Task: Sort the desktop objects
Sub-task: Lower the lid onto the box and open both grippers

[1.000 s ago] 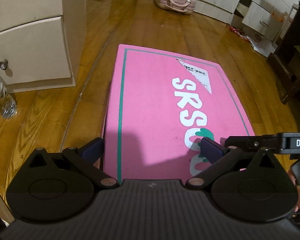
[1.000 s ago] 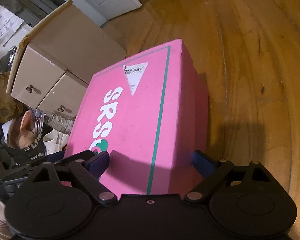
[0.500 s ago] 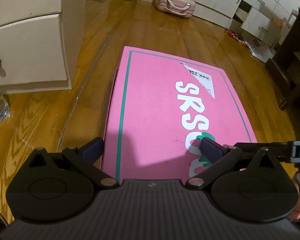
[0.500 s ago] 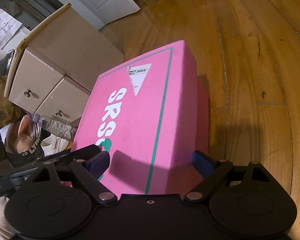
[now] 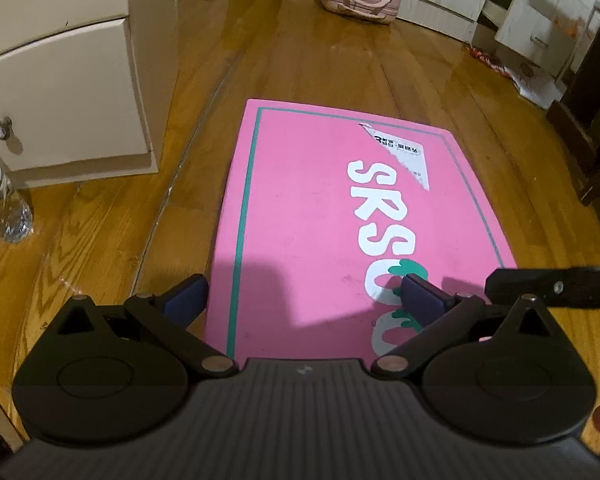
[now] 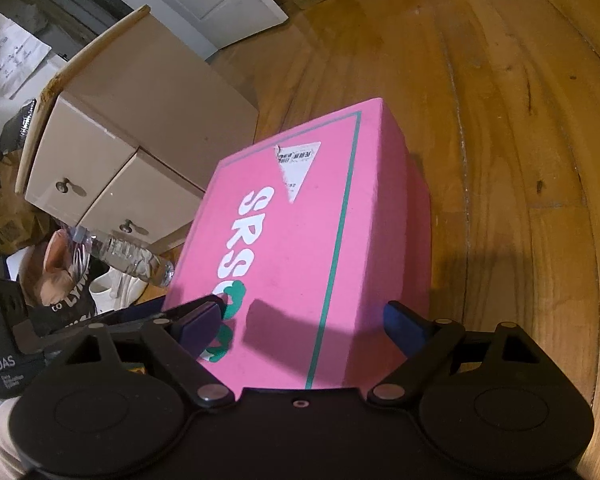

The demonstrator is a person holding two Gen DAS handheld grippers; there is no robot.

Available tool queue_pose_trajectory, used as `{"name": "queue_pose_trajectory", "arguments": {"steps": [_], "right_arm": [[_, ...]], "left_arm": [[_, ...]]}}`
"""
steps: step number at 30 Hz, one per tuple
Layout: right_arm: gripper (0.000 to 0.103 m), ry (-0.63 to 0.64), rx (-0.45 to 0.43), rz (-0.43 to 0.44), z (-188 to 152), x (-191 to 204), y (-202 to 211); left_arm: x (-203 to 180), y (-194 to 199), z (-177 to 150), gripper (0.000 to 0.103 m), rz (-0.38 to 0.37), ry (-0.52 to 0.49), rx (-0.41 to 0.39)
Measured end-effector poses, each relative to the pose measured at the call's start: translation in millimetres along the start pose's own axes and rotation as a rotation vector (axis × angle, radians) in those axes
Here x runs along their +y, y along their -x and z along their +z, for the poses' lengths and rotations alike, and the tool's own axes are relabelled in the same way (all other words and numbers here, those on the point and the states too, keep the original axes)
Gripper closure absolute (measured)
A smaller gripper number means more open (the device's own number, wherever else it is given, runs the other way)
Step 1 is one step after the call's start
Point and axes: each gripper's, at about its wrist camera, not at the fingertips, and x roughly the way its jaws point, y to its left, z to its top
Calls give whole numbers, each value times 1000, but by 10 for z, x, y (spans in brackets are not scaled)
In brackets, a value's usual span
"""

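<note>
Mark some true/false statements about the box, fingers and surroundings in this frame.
1. The pink box lies on a wooden floor. True.
2. The left gripper is shut. False: its fingers are spread wide over the near end of the box.
3. A water bottle lies near the drawers. True.
4. The box lid is open. False: it is closed.
5. The right gripper is open. True.

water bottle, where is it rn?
Left wrist view: the water bottle stands on the wood floor at far left, by the beige drawer cabinet, left of the pink box.
</note>
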Motion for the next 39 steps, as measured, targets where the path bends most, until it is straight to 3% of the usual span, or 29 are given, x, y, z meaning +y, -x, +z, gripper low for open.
{"name": "queue_pose_trajectory", "arguments": {"steps": [8, 11, 12, 16, 21, 25, 31, 34, 39], "right_arm": [[11, -18, 7, 19, 17, -9, 32], [12, -12, -5, 47, -24, -11, 154], [12, 4, -12, 53, -44, 1, 209], [12, 46, -9, 103, -104, 14, 372], [12, 150, -45, 29, -171, 34, 433], [12, 90, -57, 72, -152, -147, 403], [12, 50, -62, 50, -181, -312, 300], [12, 21, -53, 72, -199, -362, 245], [12, 17, -63, 29, -148, -336, 91]], "left_arm": [[-59, -29, -14, 0, 45, -13, -2], [-132, 6, -44, 0, 150, -29, 49], [-181, 31, -62, 0, 155, -40, 48], [-388, 142, -137, 0, 145, -92, 22], [-615, 234, -218, 0, 134, -142, 2], [-664, 113, -256, 0, 131, -132, 39], [-581, 20, -294, 0, 101, -78, 72], [-561, 14, -297, 0, 95, -82, 65], [-488, -46, -178, 0, 135, -85, 43]]}}
